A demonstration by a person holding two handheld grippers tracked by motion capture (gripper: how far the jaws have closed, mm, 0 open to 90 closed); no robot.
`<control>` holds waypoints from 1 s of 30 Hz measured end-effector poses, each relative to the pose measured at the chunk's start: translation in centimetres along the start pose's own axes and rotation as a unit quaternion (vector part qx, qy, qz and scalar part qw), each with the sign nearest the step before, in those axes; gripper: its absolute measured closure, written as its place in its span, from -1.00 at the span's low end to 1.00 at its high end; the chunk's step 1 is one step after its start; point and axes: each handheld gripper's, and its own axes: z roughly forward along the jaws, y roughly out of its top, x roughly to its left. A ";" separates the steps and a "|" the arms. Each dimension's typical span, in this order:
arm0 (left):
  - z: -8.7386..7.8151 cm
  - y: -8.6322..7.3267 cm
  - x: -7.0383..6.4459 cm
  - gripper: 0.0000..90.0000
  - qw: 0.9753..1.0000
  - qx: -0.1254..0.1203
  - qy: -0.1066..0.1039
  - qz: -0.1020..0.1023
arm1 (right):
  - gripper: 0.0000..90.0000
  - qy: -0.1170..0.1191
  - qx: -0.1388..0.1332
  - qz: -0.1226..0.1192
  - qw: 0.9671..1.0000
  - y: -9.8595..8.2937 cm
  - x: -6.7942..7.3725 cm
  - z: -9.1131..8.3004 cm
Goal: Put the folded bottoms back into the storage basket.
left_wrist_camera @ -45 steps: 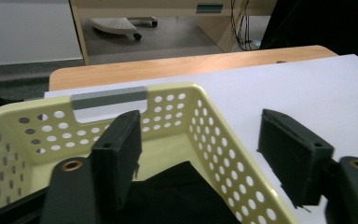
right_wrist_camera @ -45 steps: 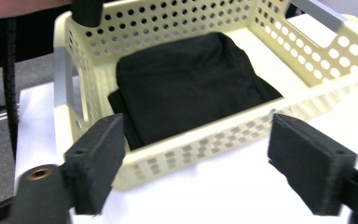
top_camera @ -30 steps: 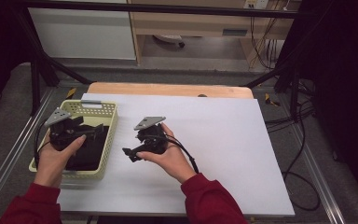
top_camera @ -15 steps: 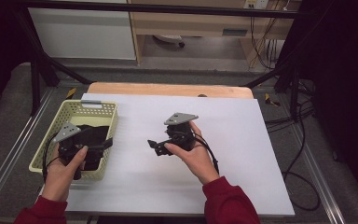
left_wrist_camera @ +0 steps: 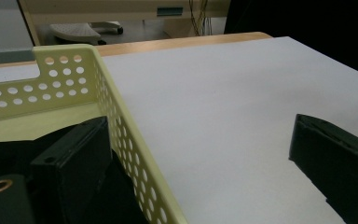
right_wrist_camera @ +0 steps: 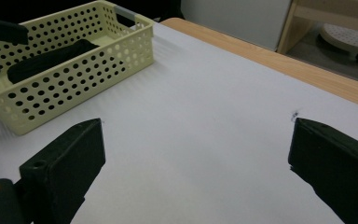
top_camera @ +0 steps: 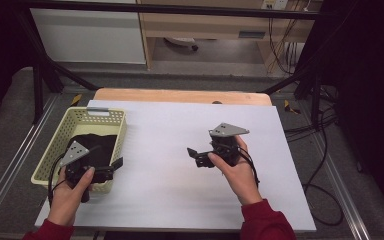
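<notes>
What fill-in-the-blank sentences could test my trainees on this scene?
1. The black cloth lies inside the pale yellow ____.
2. The basket stands at the table's ____ side in the high view.
3. The right gripper hovers with its jaws ____.
4. The left gripper straddles the basket's ____.

Missing words: basket; left; open; wall

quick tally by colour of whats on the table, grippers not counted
Pale yellow: 1, the perforated basket
Black: 1, the dark folded item lying in the basket
White: 1, the sheet covering the table
Total: 3
</notes>
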 end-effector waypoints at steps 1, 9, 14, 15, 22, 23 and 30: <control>0.0 -0.1 0.1 -0.87 1.000 -0.003 0.001 -0.002 | -0.91 -0.003 -0.002 0.003 1.000 -0.3 -0.3 -0.4; 0.2 -0.8 0.3 -0.86 1.000 -0.015 -0.011 -0.011 | -0.91 -0.034 -0.030 0.038 0.998 -1.7 -2.7 -3.5; 0.2 -0.9 0.2 -0.87 1.000 -0.018 -0.011 -0.005 | -0.91 -0.069 -0.041 0.048 0.996 -2.9 -3.8 -4.7; 0.2 -0.9 0.2 -0.87 1.000 -0.017 -0.010 -0.006 | -0.91 -0.072 -0.044 0.050 0.995 -3.1 -4.0 -4.9; 0.1 -1.3 0.1 -0.86 1.000 -0.015 -0.010 -0.006 | -0.92 -0.095 -0.057 0.055 0.992 -4.1 -4.8 -6.1; 0.1 -1.4 0.1 -0.86 1.000 -0.014 -0.010 -0.008 | -0.92 -0.098 -0.058 0.055 0.992 -4.3 -4.9 -6.2; 0.2 -1.8 0.2 -0.86 1.000 -0.010 -0.011 -0.006 | -0.92 -0.108 -0.058 0.068 0.990 -5.5 -5.5 -7.1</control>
